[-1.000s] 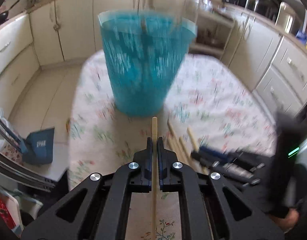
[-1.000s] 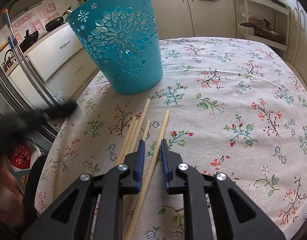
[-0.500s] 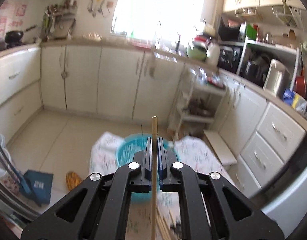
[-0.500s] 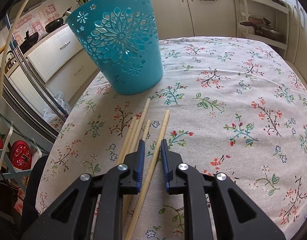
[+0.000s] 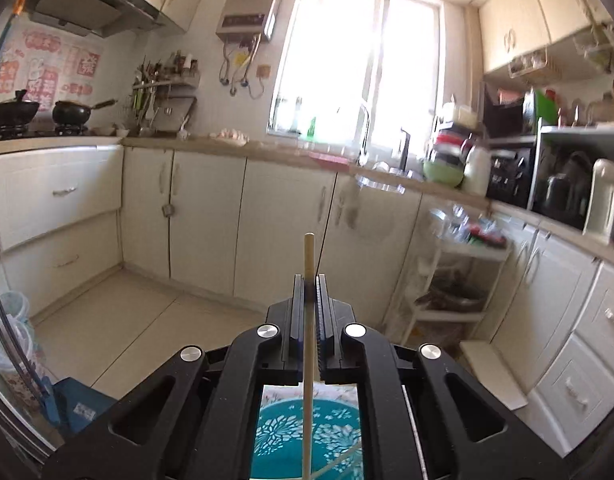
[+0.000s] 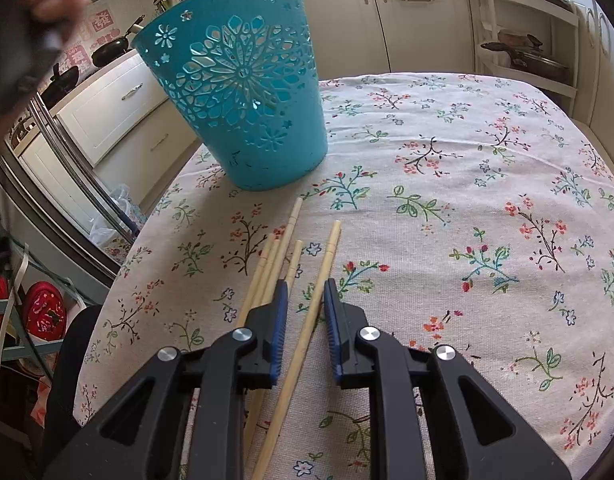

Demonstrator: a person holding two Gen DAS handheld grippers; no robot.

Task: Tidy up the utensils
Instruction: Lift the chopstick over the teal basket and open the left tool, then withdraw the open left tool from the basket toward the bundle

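- The left tool (image 5: 307, 280) has swung up from the counter within the last second and now points level at the kitchen cabinets. Its jaws are clamped on 1 chopstick (image 5: 307, 344), held upright.
- Below that tool, the teal basket (image 5: 307, 436) shows through the frame. The chopstick's lower end hangs over the basket's opening, so I judge the drop is close.
- At least 1 pale stick (image 5: 339, 460) seems to lie inside the basket already.
- The right tool (image 6: 303, 292) has not moved. Its jaws stand apart, straddling another chopstick (image 6: 307, 328) that lies on the flowered counter (image 6: 467, 160).
- The 4 remaining chopsticks (image 6: 273, 268) lie just left of it, near the basket's base (image 6: 243, 92).
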